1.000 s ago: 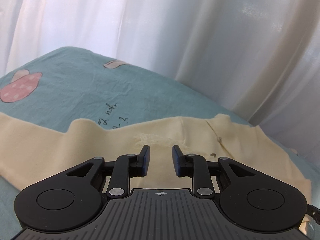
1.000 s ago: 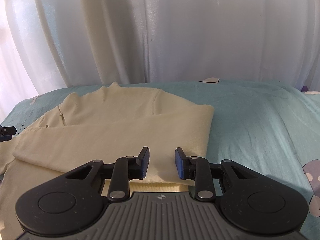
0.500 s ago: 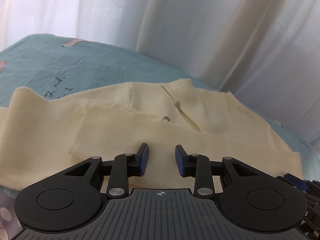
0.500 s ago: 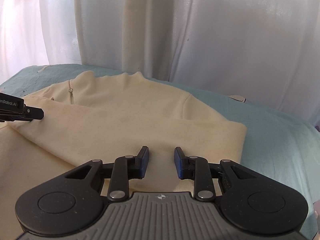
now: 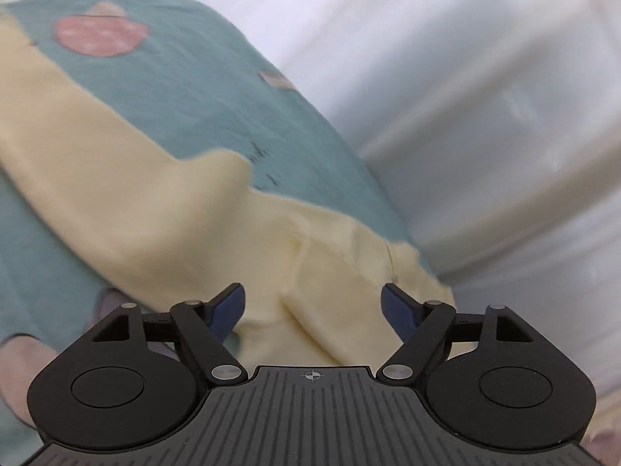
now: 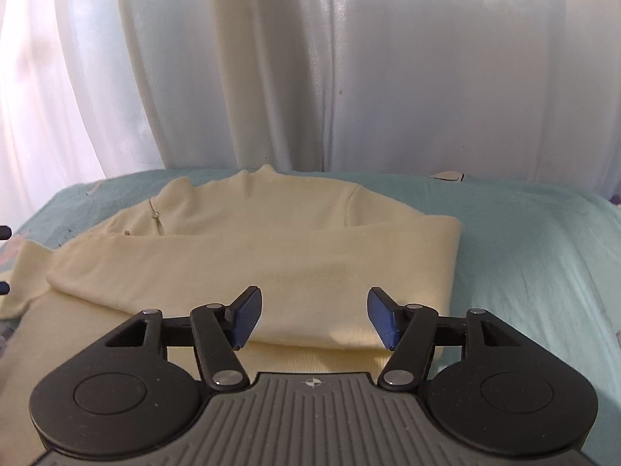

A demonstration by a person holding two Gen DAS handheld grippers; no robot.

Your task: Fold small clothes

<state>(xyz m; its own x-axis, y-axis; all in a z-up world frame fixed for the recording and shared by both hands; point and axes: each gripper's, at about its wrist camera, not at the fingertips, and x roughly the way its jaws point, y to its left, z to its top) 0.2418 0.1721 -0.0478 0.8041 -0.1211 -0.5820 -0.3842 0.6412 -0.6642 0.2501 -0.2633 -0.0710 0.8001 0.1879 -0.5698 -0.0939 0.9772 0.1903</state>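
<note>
A cream knit sweater with a short neck zip lies on the bed. One sleeve is folded across its body toward the left. My right gripper hovers over the sweater's near fold. Its jaws are opening and the blue pads press on nothing. In the blurred left wrist view the sweater runs from the lower right up to the far left as a long sleeve. My left gripper is over a fold of the cloth. Its jaws are opening wide and the fabric lies loose below them.
The bed is covered by a teal sheet with pink mushroom prints. White curtains hang close behind the bed's far edge. Two dark tips show at the left edge of the right wrist view.
Both grippers' jaws have gone from nearly shut to wide apart. The left wrist view has swung and rolled toward the long sleeve. The folded sleeve lies across the body.
</note>
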